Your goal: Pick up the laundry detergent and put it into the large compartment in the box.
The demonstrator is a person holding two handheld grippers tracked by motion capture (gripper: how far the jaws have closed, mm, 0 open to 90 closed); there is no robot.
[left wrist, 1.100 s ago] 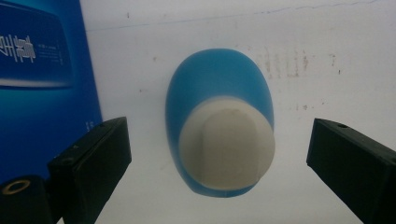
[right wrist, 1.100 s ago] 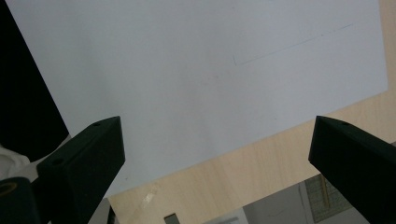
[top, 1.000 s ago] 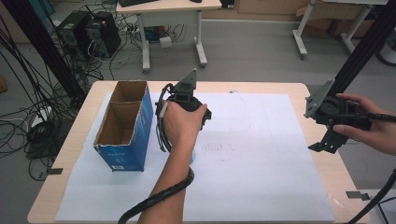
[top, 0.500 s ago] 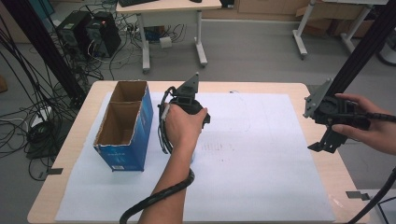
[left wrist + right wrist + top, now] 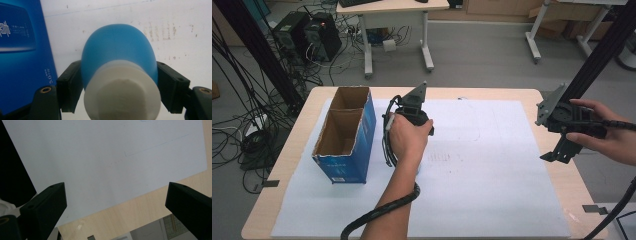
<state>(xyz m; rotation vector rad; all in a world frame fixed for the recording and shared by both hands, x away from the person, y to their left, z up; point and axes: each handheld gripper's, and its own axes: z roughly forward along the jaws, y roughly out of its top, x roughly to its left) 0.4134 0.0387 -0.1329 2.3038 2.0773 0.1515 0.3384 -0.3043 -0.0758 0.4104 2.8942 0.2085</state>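
My left gripper [image 5: 121,85] is shut on a rounded blue object with a white base [image 5: 117,57], its white end facing the camera. In the high view the left gripper [image 5: 412,112] hangs over the white sheet, just right of the blue cardboard box [image 5: 344,135], and the hand hides the object. The box's blue side [image 5: 20,50] stands close on the left in the left gripper view. My right gripper [image 5: 562,150] is held above the table's right edge. Its jaws stand wide apart and nothing is between them [image 5: 116,187].
A white paper sheet [image 5: 492,165] covers most of the wooden table [image 5: 557,175]. The box is open at the top with two compartments. Desks, computers and cables stand on the floor beyond the table. A black frame post [image 5: 597,55] rises at the right.
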